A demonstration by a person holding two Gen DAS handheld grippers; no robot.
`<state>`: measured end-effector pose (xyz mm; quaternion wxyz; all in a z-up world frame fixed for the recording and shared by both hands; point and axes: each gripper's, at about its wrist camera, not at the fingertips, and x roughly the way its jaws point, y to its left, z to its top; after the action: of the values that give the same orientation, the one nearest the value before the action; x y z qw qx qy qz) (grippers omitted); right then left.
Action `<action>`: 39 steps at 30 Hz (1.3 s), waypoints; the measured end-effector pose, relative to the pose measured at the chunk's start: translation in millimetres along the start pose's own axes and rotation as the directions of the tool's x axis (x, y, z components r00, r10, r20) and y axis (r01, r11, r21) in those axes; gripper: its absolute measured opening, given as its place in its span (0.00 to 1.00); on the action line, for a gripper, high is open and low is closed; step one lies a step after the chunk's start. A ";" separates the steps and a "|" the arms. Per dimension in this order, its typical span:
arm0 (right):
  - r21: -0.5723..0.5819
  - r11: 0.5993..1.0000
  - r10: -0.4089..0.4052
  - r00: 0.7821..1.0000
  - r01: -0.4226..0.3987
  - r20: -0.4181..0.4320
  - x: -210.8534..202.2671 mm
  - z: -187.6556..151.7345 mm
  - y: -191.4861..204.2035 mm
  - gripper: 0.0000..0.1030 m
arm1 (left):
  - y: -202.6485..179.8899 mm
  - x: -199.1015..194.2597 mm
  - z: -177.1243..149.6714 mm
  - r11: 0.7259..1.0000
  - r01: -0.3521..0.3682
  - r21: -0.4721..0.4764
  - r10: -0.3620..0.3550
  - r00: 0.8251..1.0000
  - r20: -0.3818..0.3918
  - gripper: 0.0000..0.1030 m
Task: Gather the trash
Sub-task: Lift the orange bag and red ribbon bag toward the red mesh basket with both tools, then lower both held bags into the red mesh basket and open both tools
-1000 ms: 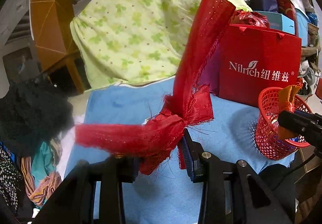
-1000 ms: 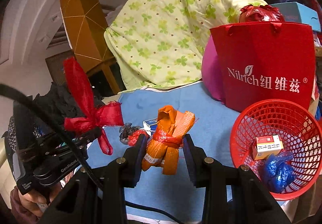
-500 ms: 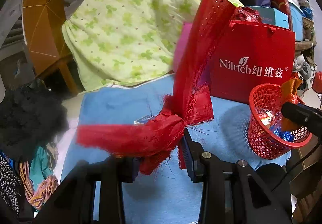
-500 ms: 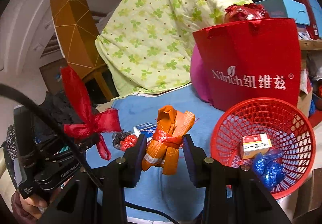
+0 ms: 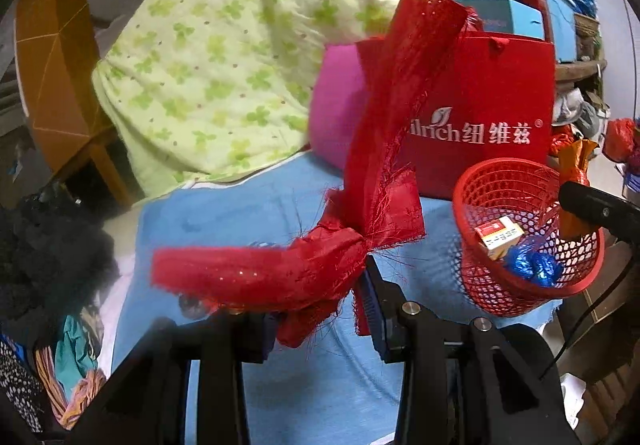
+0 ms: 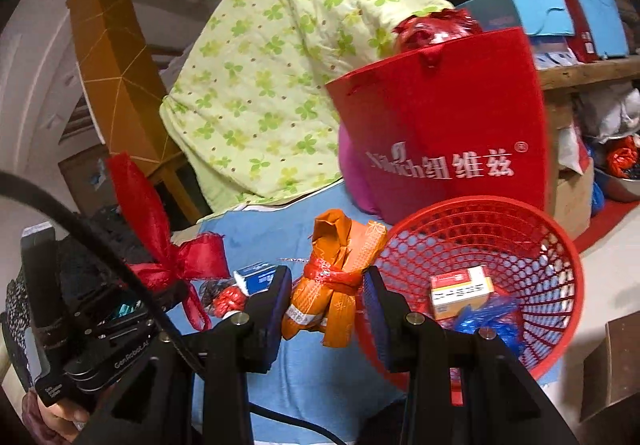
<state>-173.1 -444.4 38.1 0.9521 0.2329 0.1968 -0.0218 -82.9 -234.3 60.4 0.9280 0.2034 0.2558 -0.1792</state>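
Frayed red ribbon [image 5: 304,265] fills the left claw [image 5: 316,309]; right claw [image 6: 326,297] grips an orange wrapper bundle [image 6: 336,285].

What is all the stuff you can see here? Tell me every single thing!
Ribbon bow: one, red, frayed, held in the left tongs.
Wrapper bundle: one, orange, tied with a red band, held in the right tongs.
Basket: one, red mesh, on the blue cloth.
Small box: one, red, white and yellow, inside the basket.
Crumpled wrapper: one, blue, inside the basket.
Paper bag: one, red with white lettering, behind the basket.
Quilt: one, pale green with clover print, at the back.
Blue cloth: one, covering the surface.
Small carton: one, blue and white, lying on the blue cloth.
Left tongs: black, shut on the ribbon bow.
Right tongs: black, shut on the wrapper bundle.
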 end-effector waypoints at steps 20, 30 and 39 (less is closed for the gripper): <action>0.257 0.961 -0.090 0.995 0.099 -0.047 18.8 21.3 -135.5 0.41 | -91.1 58.0 47.0 0.918 0.397 0.017 -0.392 0.913 -0.115 0.42; 0.338 0.939 -0.077 0.997 0.064 0.025 13.2 8.6 -159.5 0.62 | -100.9 71.5 39.9 0.918 0.396 0.023 -0.391 0.912 -0.121 0.46; 0.427 0.898 -0.182 0.973 0.106 0.141 -25.9 -12.7 -173.9 0.61 | -57.7 60.6 20.7 0.945 0.326 -0.027 -0.327 0.941 -0.087 0.56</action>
<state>-224.7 -594.9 -37.9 0.8900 0.4122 0.1188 -0.1547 -51.0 -307.1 26.9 0.8741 0.1606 0.3286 -0.3196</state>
